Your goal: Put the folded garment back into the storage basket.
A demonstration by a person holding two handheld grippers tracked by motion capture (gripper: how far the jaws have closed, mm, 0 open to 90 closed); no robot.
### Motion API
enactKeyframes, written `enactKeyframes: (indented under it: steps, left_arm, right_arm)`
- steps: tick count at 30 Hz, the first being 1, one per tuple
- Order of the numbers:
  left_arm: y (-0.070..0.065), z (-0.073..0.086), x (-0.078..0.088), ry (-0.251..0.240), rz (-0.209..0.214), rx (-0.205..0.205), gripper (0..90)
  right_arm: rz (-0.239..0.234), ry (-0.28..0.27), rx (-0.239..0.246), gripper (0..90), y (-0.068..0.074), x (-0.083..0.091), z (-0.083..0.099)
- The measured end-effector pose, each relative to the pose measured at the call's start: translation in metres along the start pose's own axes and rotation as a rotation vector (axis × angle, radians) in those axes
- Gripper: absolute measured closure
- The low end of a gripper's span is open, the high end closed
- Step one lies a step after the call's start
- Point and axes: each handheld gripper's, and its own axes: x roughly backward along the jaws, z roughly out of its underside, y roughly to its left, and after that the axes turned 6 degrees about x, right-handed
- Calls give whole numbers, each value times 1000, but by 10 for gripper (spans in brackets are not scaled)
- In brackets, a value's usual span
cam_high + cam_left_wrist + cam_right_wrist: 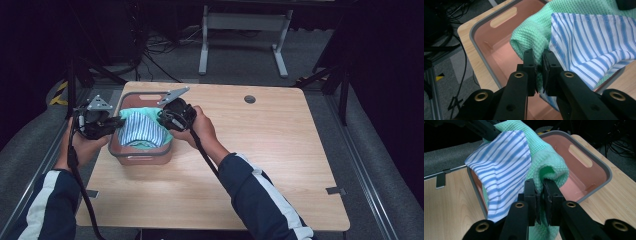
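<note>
Near the far left corner of the wooden surface (260,160) sits a salmon-pink bin (141,156) with a grey rim and a slot handle in its end wall. Above its opening two cloths hang together, stretched between the grippers: a mint-green waffle-weave cloth (134,114) and a blue-and-white striped cloth (142,129) lying against it. The left gripper (116,123) comes in from the bin's left side, held in the person's left hand (85,145). In the left gripper view its jaws are drawn narrow and pinch a fold of the green cloth, with the striped cloth just beside the right jaw. The right gripper (163,117), held by the right hand (200,129), meets the cloths from the bin's right side. In the right gripper view its jaws are likewise closed narrowly on a rolled edge of the green cloth, while the striped cloth drapes down to the left of them, over the bin's near wall. The bin's inside, where it can be seen past the fabric, shows bare pink floor. Both sleeves are dark blue with white stripes.
</note>
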Motion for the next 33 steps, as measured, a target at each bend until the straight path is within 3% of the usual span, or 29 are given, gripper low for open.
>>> enactKeyframes:
  steps: [11, 18, 20, 33]
  left_arm:
    - [10, 10, -15, 29, -33, 3, 826]
    - [14, 21, -28, 54, -31, 33, 825]
    - [15, 22, -31, 61, -32, 23, 825]
    - [10, 33, -54, 95, -58, 33, 821]
  right_arm:
    - [-26, 25, 3, 814, 5, -27, -1]
    - [-49, 47, -8, 814, 2, -44, 7]
    - [-52, 49, -8, 814, 2, -46, 8]
    - [-57, 101, -7, 810, 7, -67, 19]
